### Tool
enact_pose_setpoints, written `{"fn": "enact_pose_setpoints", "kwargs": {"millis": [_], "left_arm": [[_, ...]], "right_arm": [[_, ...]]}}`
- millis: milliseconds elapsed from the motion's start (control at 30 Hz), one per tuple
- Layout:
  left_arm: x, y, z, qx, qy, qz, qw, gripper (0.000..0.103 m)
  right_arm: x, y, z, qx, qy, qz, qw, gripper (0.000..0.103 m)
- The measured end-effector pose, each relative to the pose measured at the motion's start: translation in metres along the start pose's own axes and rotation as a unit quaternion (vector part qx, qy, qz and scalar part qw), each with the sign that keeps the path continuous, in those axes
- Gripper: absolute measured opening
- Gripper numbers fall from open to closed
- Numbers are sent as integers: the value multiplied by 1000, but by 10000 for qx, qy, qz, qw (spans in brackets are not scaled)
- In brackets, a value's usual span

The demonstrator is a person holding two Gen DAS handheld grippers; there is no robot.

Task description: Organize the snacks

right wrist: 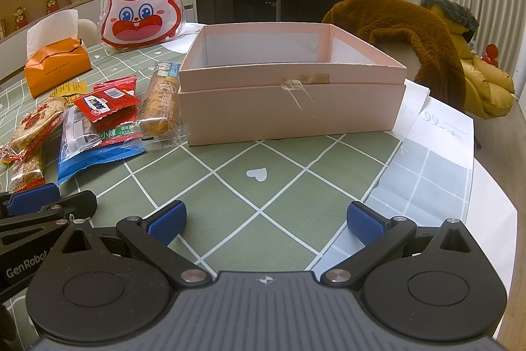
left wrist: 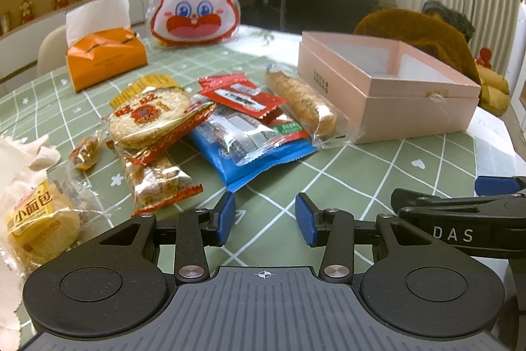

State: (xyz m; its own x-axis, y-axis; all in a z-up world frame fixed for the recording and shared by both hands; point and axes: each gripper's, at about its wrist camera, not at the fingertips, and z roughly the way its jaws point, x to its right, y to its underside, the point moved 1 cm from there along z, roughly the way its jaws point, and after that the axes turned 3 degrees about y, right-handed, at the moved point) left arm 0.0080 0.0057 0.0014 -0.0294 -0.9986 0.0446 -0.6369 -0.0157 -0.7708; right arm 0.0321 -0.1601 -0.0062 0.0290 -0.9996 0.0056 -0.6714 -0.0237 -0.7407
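A pile of wrapped snacks lies on the green checked tablecloth: a round rice cracker pack point(left wrist: 148, 117), a red packet point(left wrist: 243, 96), a blue packet point(left wrist: 259, 157), a long biscuit pack point(left wrist: 300, 102) and a small bread pack point(left wrist: 39, 222). An open pink box point(left wrist: 388, 84) stands to their right, empty inside; it also shows in the right wrist view point(right wrist: 289, 107). My left gripper point(left wrist: 264, 219) is open and empty, just in front of the pile. My right gripper point(right wrist: 266, 221) is open wide and empty, in front of the box.
An orange tissue pack point(left wrist: 105, 58) and a rabbit-face bag point(left wrist: 194, 5) stand at the back of the table. A chair draped with a brown fleece point(right wrist: 404, 32) is behind the box. White paper sheets point(right wrist: 437, 134) lie at the table's right edge.
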Motion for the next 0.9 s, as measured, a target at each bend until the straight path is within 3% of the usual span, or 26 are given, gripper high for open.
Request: {"fn": "enact_pose_setpoints", "kwargs": {"millis": [133,200,267,333,500,633,733,900], "left_arm": [[-18,-21,-3,-571,336,-625,9958,40],[-37,-33,-7,-828,549,-1138,9885,39],[-55,-41,-16,-842,592,-1526,9829,37],[-69,-49,-29,-662,437,-1676,9827,37],[-114,-60,-49,-402,-428,-1355,9890,37],[-156,-48,-49,-570,-846,-1713,9799,37],[-174,-30,-49,-680,-987,-2038,9717,38],[-172,-23,-51,-492,-776,-2049,9745,38]], "right_arm": [[4,-12,1,-689,-306,-338,9966,103],[3,-15,3,-901,-310,-358,9948,103],[0,-17,2,-1033,-337,-440,9931,103],[-1,-19,3,-1126,-361,-494,9918,103],[-1,-31,5,-1419,-403,-556,9875,103],[-3,-31,2,-1411,-356,-452,9883,103],[-13,-32,-5,-1242,-335,-628,9897,102],[-38,-40,-15,-1033,-488,-913,9893,102]]}}
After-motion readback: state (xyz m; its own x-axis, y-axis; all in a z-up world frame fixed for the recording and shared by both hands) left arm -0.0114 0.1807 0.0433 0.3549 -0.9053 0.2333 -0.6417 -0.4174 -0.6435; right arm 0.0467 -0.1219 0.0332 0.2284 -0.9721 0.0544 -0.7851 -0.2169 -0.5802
